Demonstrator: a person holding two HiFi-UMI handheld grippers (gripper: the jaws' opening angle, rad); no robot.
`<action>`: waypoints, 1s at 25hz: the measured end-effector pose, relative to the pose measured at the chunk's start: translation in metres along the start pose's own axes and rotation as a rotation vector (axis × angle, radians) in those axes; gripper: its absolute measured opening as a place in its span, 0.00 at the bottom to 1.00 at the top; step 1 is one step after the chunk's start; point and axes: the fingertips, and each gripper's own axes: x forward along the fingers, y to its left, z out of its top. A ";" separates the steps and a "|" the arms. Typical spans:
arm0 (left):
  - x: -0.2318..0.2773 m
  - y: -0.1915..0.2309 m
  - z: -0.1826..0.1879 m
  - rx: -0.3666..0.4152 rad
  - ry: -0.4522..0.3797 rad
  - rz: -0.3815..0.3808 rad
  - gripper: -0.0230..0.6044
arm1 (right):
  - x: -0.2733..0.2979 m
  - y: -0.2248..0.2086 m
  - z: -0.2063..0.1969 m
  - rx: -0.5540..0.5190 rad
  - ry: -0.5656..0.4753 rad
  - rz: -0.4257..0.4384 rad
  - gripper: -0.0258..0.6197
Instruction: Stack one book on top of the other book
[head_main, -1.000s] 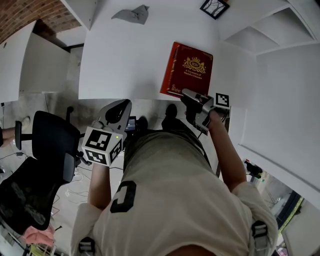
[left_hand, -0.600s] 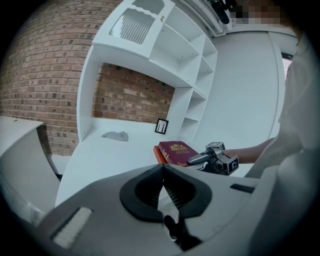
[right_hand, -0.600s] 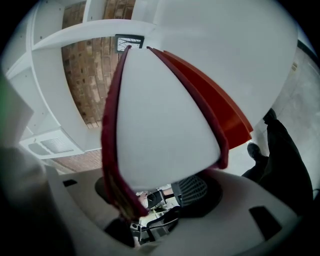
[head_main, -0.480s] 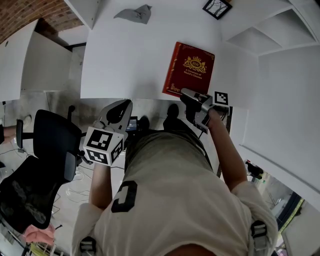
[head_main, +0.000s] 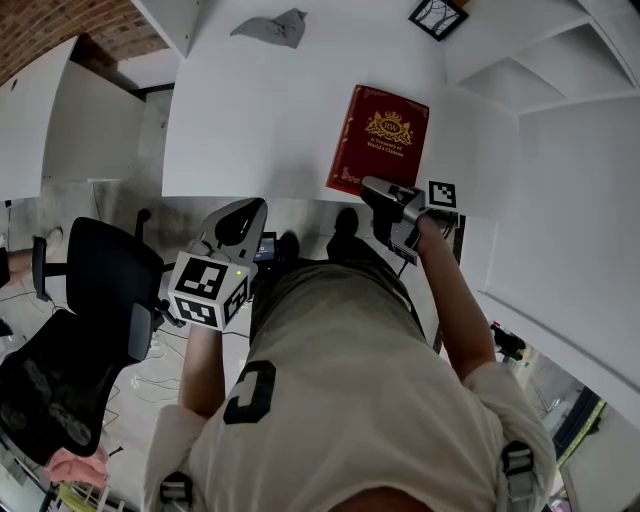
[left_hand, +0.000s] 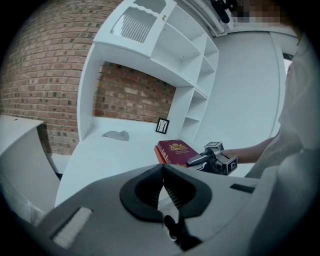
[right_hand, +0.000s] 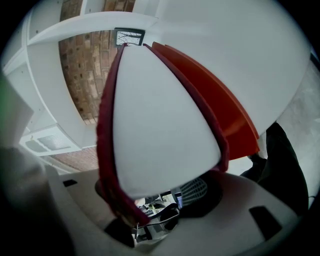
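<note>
Red book (head_main: 381, 133) atop orange book (right_hand: 231, 120), edge in right tongs (head_main: 373, 189)

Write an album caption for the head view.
Right tongs grip the dark red hardcover book atop an orange book; left tongs hang shut.

The setting reads as an office or study workspace. A long white desk (head_main: 260, 110) stands against a red brick wall (left_hand: 45, 75), with a white shelf unit (left_hand: 172, 47) of open compartments built over and beside it. A black office chair (head_main: 95, 280) sits on the grey floor by the desk, loose cables (head_main: 150, 375) trail near it, and a small black-framed picture (head_main: 437, 14) stands at the back of the desktop
</note>
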 end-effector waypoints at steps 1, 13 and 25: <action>0.000 0.000 0.001 0.002 -0.003 0.000 0.04 | 0.000 0.000 0.000 0.001 -0.003 -0.003 0.40; 0.000 0.007 0.000 -0.006 -0.002 0.003 0.04 | -0.002 -0.006 -0.001 0.073 -0.069 -0.047 0.40; -0.001 0.007 -0.005 -0.005 0.003 -0.015 0.04 | -0.019 0.000 -0.001 0.000 -0.137 -0.094 0.39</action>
